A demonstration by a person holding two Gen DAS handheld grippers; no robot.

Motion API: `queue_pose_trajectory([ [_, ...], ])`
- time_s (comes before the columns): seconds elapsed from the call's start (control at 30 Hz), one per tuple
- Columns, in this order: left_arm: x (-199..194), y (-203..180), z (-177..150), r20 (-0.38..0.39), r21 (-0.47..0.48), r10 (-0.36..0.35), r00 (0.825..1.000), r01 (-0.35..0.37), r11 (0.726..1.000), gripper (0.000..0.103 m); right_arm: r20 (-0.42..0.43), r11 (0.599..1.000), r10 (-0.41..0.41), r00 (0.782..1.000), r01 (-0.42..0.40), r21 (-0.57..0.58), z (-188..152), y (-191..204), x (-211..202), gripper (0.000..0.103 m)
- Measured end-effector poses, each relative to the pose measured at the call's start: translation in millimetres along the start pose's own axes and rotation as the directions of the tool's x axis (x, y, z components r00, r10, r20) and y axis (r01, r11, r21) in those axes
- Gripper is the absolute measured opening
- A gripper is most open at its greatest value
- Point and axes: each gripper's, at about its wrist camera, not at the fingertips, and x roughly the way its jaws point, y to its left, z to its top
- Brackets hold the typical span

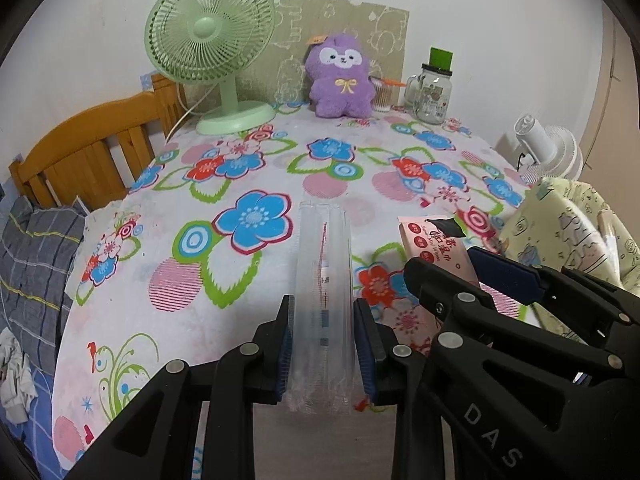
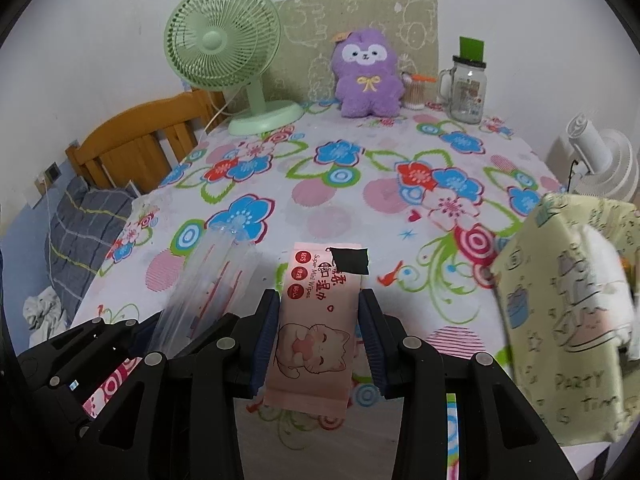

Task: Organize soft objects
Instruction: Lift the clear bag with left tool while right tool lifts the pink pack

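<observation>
A clear plastic packet [image 1: 324, 304] is clamped between the pads of the left gripper [image 1: 323, 354], lifted off the flowered tablecloth [image 1: 256, 168] and jutting forward past the fingertips. Just to its right, a pink wet-wipes pack [image 2: 314, 328] is clamped crosswise in the right gripper [image 2: 316, 338], also held clear of the cloth. Both packets are soft and smooth, so a slip or sag out of the pads is judged the main risk, and the two grippers are close enough to knock together. Right of the right gripper a yellow-green patterned bag [image 2: 568, 320] stands near; its mouth cannot be made out. Far ahead, against the wall, a purple plush toy [image 1: 340, 78] sits between a green fan [image 1: 212, 60] and a glass jar [image 1: 432, 92].
</observation>
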Motion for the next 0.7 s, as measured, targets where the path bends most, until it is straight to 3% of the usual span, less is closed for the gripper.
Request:
queue_pose_trajectory([
  [0.7, -42.4, -50.9, 13.2, 0.108, 0.027, 0.015, 0.994, -0.018, 0.999, 0.028, 0.108, 1.000, -0.020, 0.994, 0.023, -0.021, 7.2, -37.3, -60.2, 0.043],
])
